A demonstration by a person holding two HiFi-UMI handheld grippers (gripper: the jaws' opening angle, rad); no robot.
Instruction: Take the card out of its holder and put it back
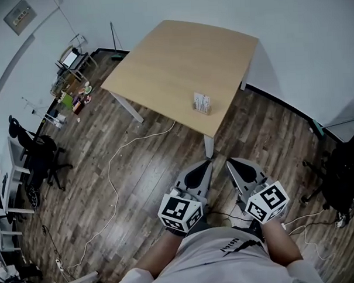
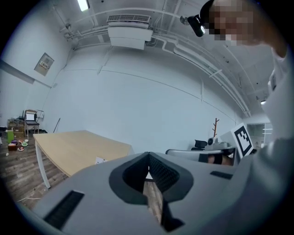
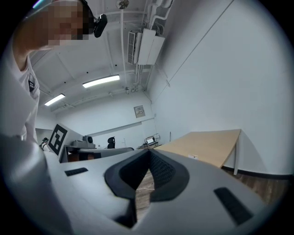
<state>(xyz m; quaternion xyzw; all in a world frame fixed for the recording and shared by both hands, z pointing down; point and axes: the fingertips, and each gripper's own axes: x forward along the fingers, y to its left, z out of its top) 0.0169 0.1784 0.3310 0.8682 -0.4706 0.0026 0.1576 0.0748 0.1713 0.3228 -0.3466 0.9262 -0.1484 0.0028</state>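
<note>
A small holder with a white card (image 1: 201,103) stands upright near the front edge of the light wooden table (image 1: 179,61). In the left gripper view the holder (image 2: 99,160) is a small white shape far off on the table, and it is just as small in the right gripper view (image 3: 193,157). My left gripper (image 1: 207,162) and right gripper (image 1: 231,162) are held side by side close to the person's body, over the floor and short of the table. Both point toward the table. The jaws are shut and empty on the left gripper (image 2: 148,156) and on the right gripper (image 3: 148,153).
A white cable (image 1: 116,164) trails over the wood floor left of the table leg (image 1: 209,146). Desks and a black office chair (image 1: 40,155) stand at the far left. Dark equipment (image 1: 342,172) sits at the right, with a white wall behind the table.
</note>
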